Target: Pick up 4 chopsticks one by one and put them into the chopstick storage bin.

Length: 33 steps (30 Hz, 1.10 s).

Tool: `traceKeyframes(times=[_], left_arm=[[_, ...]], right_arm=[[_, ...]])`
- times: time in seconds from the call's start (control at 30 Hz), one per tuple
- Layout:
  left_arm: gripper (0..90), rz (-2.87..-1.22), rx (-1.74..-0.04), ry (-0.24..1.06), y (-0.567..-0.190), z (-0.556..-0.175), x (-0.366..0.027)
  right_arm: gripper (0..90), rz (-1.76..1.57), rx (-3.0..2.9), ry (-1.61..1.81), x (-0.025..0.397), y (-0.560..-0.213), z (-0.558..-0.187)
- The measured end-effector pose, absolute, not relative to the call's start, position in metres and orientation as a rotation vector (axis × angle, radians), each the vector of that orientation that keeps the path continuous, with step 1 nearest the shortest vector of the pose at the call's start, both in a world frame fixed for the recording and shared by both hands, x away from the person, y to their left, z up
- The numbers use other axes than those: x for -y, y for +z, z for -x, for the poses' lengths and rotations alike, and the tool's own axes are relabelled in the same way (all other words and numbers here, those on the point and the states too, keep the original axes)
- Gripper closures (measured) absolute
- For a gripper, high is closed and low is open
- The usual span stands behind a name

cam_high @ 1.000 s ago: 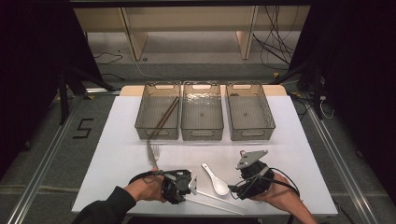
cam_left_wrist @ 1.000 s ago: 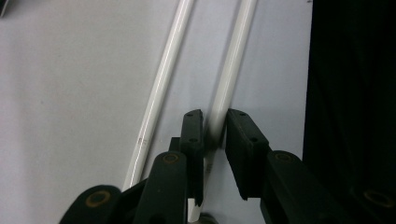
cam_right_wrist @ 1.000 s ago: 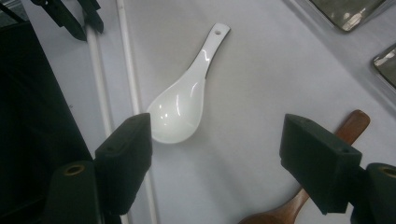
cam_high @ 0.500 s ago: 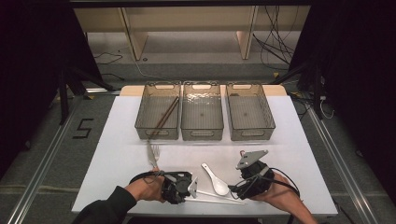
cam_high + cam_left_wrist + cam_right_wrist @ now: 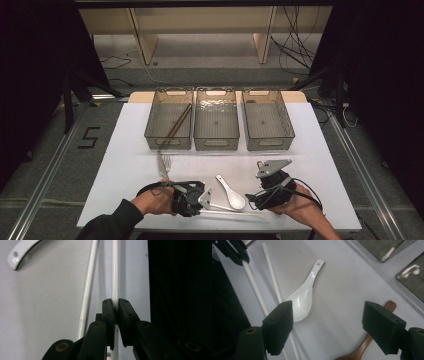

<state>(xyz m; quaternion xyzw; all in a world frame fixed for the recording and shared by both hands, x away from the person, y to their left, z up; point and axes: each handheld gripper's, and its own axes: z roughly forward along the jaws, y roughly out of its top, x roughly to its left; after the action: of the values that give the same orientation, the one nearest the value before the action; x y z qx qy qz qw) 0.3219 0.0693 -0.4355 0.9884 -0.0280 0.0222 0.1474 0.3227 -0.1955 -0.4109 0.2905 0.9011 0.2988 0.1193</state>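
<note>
Nothing moved: white table [image 5: 125, 150] (grey floor [image 5: 45, 165]).

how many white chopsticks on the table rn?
2. One white chopstick is clamped in the left gripper near the table's front edge; the other white chopstick lies loose beside it, toward the white spoon.

Three bins stand side by side at the far half of the counter [image 5: 320, 150]: the left bin [image 5: 169, 120] holds a pair of chopsticks [image 5: 176, 125] lying aslant, the middle bin [image 5: 216, 120] sits just beside it, and the right bin [image 5: 267, 120] follows; before the left bin lies a fork [image 5: 164, 165]; nearer the front edge — between the two claws — rests a soup spoon [image 5: 231, 193]; two loose chopsticks [image 5: 232, 212] lie just before it, along the front edge.
</note>
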Motion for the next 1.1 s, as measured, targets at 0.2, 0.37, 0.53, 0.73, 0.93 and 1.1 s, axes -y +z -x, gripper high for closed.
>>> traceKeyframes(times=[0.2,0.37,0.53,0.73,0.93,1.1], left_arm=[[83.4,-2.808,-0.044,0.078,-0.426,-0.329,-0.076],[83.4,-2.769,-0.212,0.077,-0.420,-0.340,-0.087],[83.4,-2.705,-0.350,0.078,-0.413,-0.352,-0.100],[83.4,-2.659,-0.477,0.107,-0.408,-0.365,-0.113],[83.4,-2.580,-0.632,0.136,-0.401,-0.382,-0.131],[83.5,-2.514,-0.713,0.153,-0.392,-0.395,-0.144]], right_arm=[[25.9,-0.920,-2.535,0.960,0.203,-0.405,-0.325],[25.9,-0.951,-2.444,1.020,0.209,-0.399,-0.325],[25.7,-0.976,-2.410,1.046,0.213,-0.398,-0.325],[25.4,-0.977,-2.373,1.089,0.216,-0.397,-0.323],[24.9,-0.993,-2.331,1.138,0.220,-0.398,-0.319],[24.9,-1.012,-2.318,1.159,0.222,-0.401,-0.318]])
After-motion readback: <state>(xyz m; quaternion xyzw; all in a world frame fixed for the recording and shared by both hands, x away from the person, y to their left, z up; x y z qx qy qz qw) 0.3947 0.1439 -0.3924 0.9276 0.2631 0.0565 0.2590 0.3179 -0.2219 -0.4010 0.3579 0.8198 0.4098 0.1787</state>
